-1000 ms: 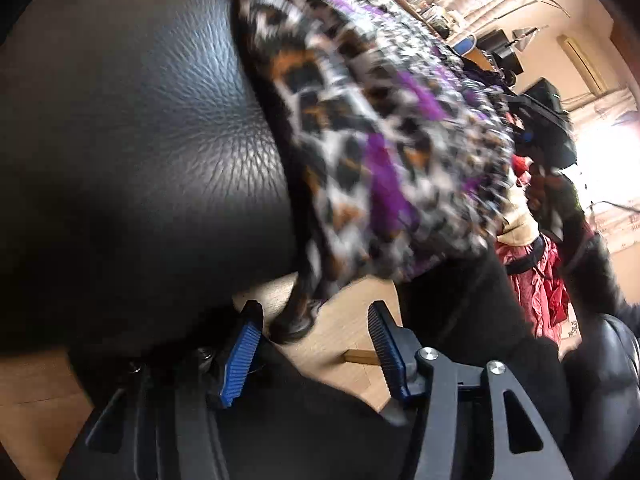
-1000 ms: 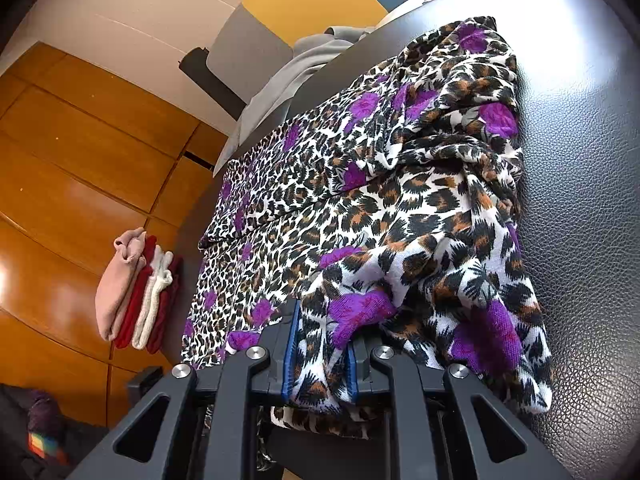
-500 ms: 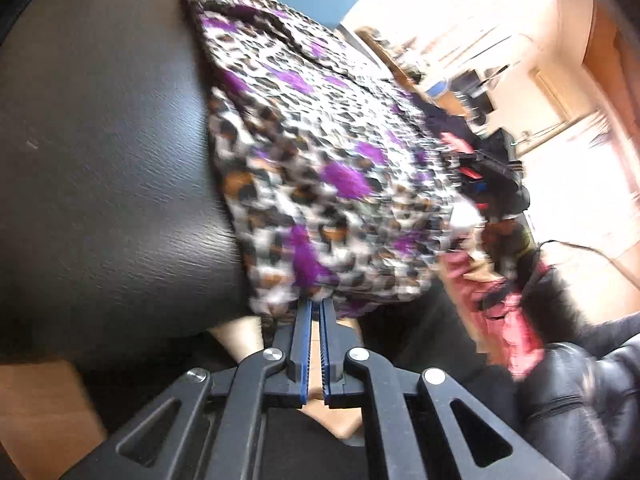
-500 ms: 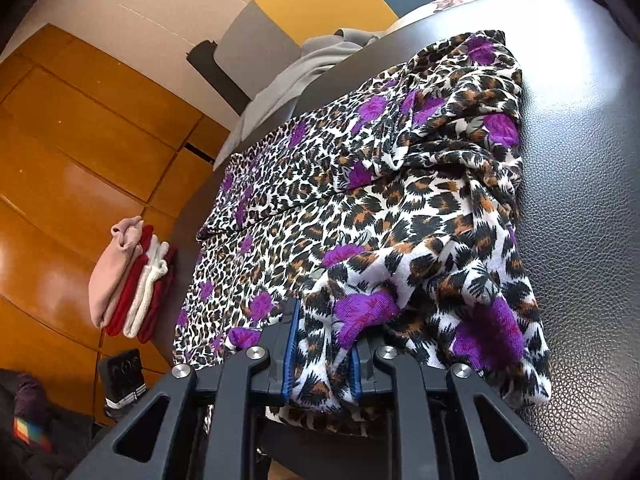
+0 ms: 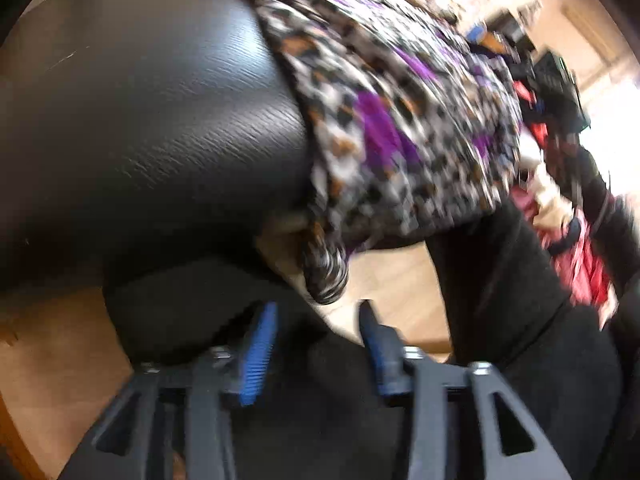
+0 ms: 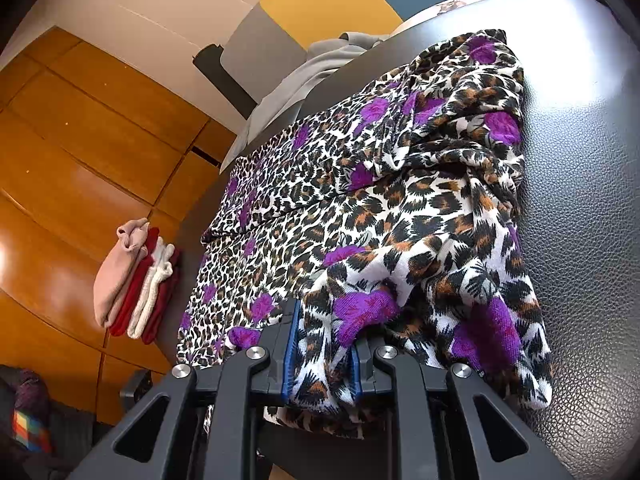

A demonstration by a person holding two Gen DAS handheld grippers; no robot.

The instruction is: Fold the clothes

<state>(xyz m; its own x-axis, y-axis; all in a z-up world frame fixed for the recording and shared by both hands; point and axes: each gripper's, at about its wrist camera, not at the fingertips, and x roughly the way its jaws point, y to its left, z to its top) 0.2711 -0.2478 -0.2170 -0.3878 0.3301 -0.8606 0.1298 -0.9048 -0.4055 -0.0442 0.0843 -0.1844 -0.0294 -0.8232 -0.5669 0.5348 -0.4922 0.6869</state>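
A leopard-print garment with purple flowers (image 6: 392,208) lies spread over a black leather surface (image 6: 580,200). My right gripper (image 6: 323,354) is shut on a bunched fold of the garment at its near edge. In the left wrist view the same leopard-print garment (image 5: 392,128) hangs over the rounded edge of the black leather surface (image 5: 152,120), blurred by motion. My left gripper (image 5: 316,344) is open just below the garment's hanging corner (image 5: 326,276), with nothing between its blue pads.
A stack of folded pink, red and white clothes (image 6: 136,280) rests on the wooden floor (image 6: 60,184) to the left. A grey garment (image 6: 304,76) lies at the far end. A pile of red clothes (image 5: 580,256) and a person's dark sleeve (image 5: 496,280) are at the right.
My left gripper was open, shut at the garment's corner half a second ago, and is open again below it. The right gripper keeps its hold with little movement.
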